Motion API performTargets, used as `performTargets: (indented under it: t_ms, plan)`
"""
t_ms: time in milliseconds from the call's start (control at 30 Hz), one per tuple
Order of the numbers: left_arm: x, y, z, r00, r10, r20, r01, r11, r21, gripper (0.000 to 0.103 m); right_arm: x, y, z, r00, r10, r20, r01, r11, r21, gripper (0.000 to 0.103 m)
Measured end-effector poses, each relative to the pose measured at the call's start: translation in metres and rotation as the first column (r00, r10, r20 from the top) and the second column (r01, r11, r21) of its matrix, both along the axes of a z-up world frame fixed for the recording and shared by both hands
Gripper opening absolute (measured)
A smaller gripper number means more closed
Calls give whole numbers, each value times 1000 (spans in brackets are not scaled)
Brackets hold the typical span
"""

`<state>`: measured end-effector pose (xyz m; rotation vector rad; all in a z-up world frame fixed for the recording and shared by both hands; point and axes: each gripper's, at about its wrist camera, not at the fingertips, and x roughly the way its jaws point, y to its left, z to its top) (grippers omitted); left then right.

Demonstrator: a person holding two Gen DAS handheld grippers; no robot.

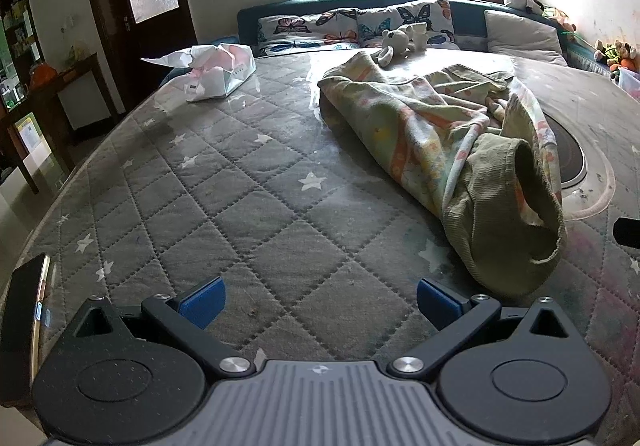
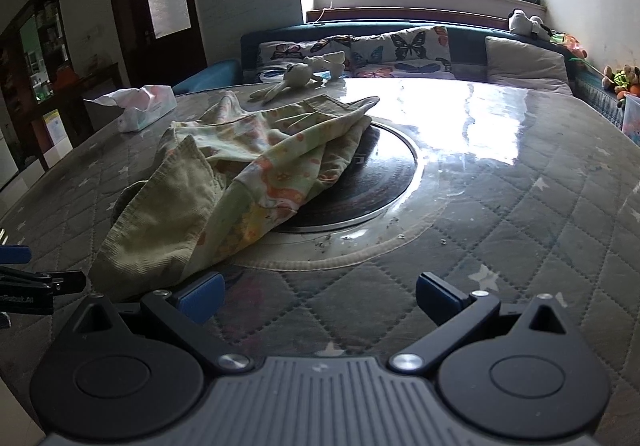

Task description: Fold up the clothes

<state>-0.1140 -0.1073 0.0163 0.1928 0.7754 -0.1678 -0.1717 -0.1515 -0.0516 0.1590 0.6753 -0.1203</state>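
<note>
A crumpled garment (image 1: 452, 150), pale green with an orange and yellow print and an olive ribbed waistband, lies in a heap on the grey quilted table cover (image 1: 248, 198). In the left wrist view it sits ahead and to the right of my left gripper (image 1: 320, 302), which is open with nothing between its blue pads. In the right wrist view the garment (image 2: 224, 182) lies ahead and to the left, its waistband just beyond the left pad of my right gripper (image 2: 320, 300), also open and holding nothing. The left gripper's tip (image 2: 24, 278) shows at that view's left edge.
A dark round hotplate (image 2: 372, 178) sits in the table's middle, partly under the garment. A tissue pack (image 1: 220, 74) lies at the far left and a small plush toy (image 1: 394, 42) at the far side. A phone (image 1: 24, 326) rests at the near left edge. Behind stands a sofa with butterfly cushions (image 1: 352, 26).
</note>
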Motion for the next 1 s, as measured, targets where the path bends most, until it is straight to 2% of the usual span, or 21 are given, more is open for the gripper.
performTargets:
  t_ms: [567, 1000]
  plan:
    - [3, -6, 4, 1000, -13, 16, 12, 1000, 12, 103, 8, 11, 5, 999, 47, 8, -46, 999, -26, 101]
    - [22, -7, 28, 996, -6, 84, 4, 1000, 24, 103, 27, 11, 13, 997, 81, 20, -80, 995, -58, 92]
